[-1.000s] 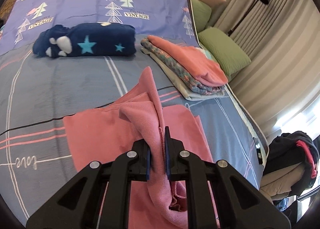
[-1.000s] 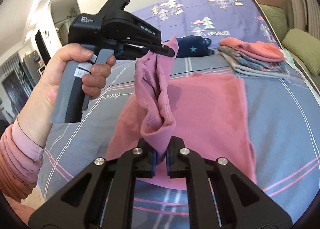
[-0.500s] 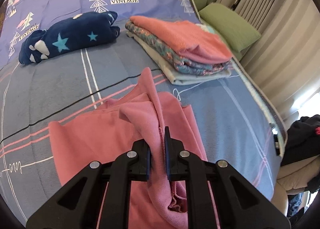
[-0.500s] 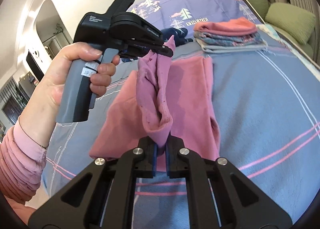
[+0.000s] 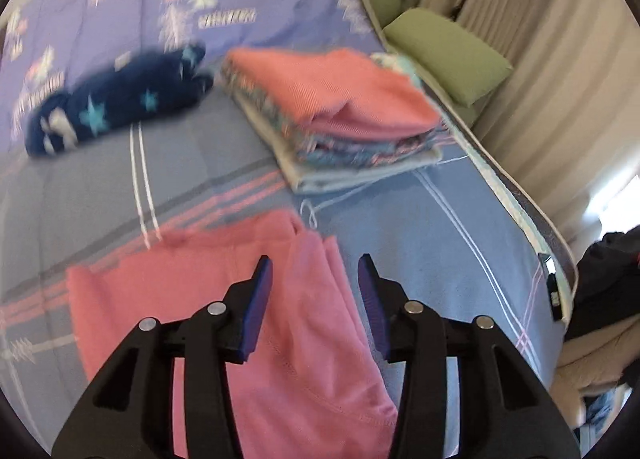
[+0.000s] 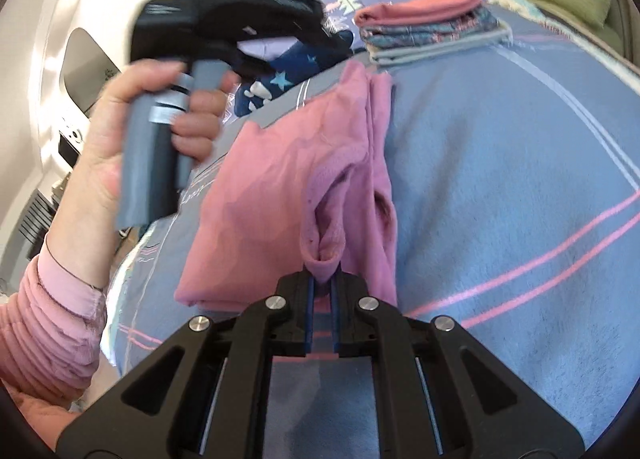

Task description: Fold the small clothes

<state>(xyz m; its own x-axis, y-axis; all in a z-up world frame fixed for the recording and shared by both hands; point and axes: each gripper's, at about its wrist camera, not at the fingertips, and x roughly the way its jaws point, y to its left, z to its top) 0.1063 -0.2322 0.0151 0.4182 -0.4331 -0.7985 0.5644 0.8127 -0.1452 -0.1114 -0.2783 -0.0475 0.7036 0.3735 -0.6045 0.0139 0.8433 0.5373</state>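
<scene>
A pink garment (image 5: 224,299) lies folded lengthwise on the blue bed (image 5: 440,243). My left gripper (image 5: 316,279) hovers just above its far edge; its jaws are opening, and no cloth is pinched between them. In the right wrist view the same pink garment (image 6: 280,179) stretches away from me, and my right gripper (image 6: 322,283) is shut on a bunched fold at its near end. The left gripper's black body (image 6: 240,23) is seen there, held in a hand (image 6: 132,127) with a pink sleeve, above the garment's far left.
A stack of folded clothes (image 5: 336,115) topped by a coral piece sits beyond the garment. A rolled navy star-print garment (image 5: 116,107) lies to its left. Green cushions (image 5: 444,51) and curtains line the bed's right edge. Dark clothes (image 5: 608,279) are piled off the bed at right.
The left gripper has let go of the pink cloth, and the raised fold has dropped flat onto the garment. Both grippers moved toward the folded stack. The right keeps its grip.
</scene>
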